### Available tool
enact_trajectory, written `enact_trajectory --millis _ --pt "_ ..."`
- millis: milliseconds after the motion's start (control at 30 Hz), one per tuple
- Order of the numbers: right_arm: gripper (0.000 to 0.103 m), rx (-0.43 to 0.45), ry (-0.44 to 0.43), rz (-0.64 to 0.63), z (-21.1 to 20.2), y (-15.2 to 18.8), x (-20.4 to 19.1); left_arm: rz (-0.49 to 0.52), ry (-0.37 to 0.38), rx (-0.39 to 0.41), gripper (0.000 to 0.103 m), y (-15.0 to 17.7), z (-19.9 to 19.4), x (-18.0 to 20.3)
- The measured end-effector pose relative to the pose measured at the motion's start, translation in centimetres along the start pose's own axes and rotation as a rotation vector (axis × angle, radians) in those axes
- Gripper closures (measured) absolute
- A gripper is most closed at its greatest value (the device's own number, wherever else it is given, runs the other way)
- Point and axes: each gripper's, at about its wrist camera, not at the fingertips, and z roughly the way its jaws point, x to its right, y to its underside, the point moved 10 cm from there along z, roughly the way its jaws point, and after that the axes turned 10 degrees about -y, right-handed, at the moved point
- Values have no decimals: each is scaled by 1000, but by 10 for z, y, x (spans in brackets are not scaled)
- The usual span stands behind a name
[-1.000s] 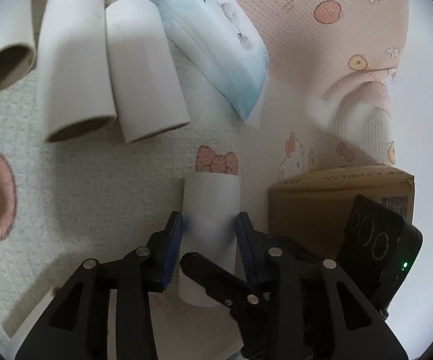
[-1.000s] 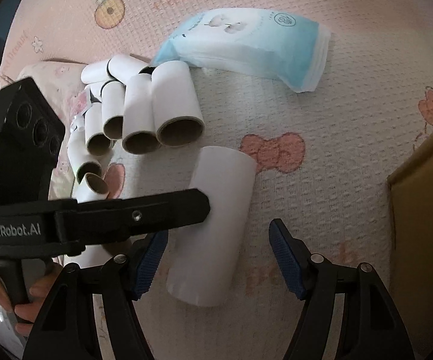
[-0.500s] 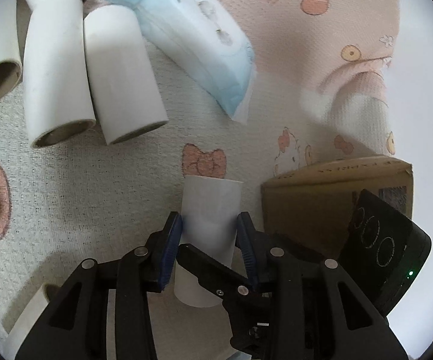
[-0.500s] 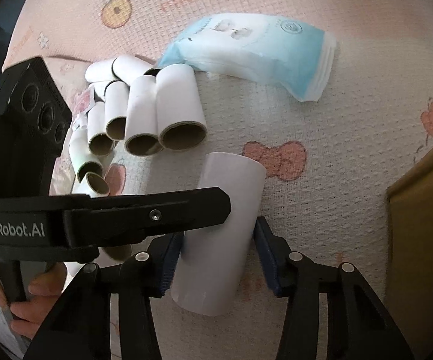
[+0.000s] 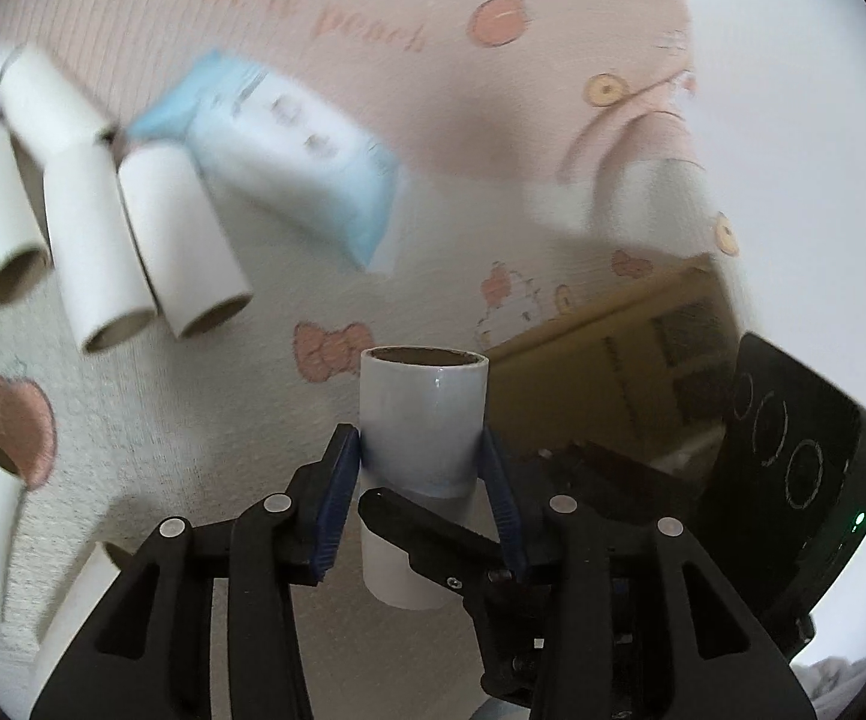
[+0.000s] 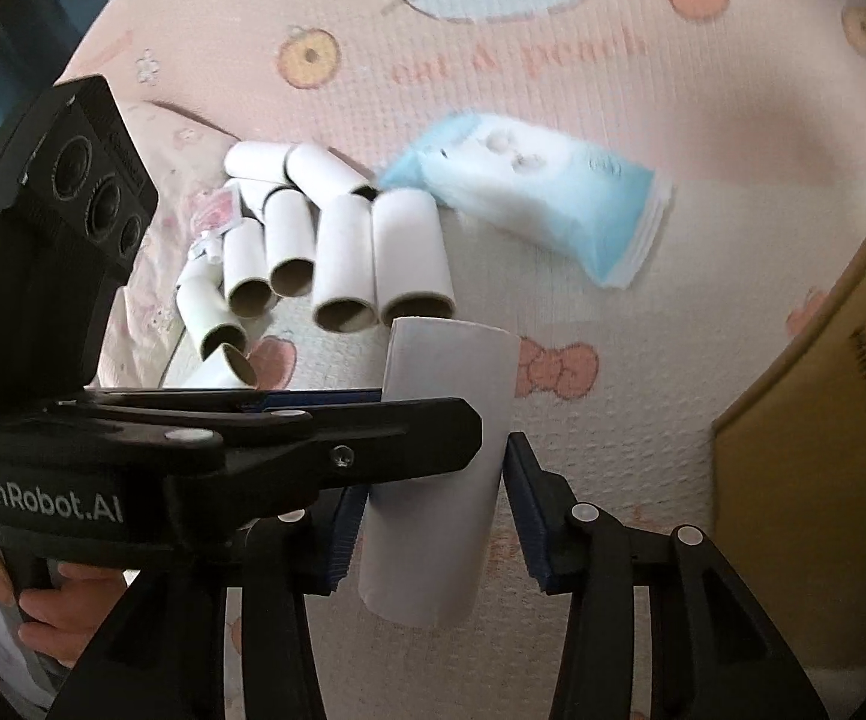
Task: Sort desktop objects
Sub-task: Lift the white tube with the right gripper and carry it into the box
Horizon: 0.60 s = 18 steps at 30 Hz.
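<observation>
Both grippers now on one white tube, vs 1 s ago when it lay flat on the mat and the right jaws stood wide around it. Left gripper: jaws closed onto the tube's mid-section, pads pressing both sides. Right gripper: jaws narrowed to the tube, left pad touching; right pad looks just off it, can't tell for sure. Tube now tipped up, open end showing, off the pink mat by the look of it; bg blurred, so mid-lift. Rel. to the tube: pile of rolls beyond-left, blue tissue pack beyond-right, cardboard box close on the right. Likely means pick done; next prob. carry to the box.
</observation>
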Motion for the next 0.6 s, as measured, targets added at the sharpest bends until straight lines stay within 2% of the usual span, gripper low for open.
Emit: enact_trajectory --millis 167,333,467,600 --pt "61 52 29 -82 -26 -13 -15 73 -5 83 57 -11 -34 23" --pt "61 126 22 -122 -67 -40 -30 164 20 176 57 -31 -75 57" --pt "61 185 20 -124 -98 -63 -35 266 -4 252 57 -48 -99 86" --pt "61 218 39 -141 -124 -78 -38 355 -29 286 57 -62 -111 114"
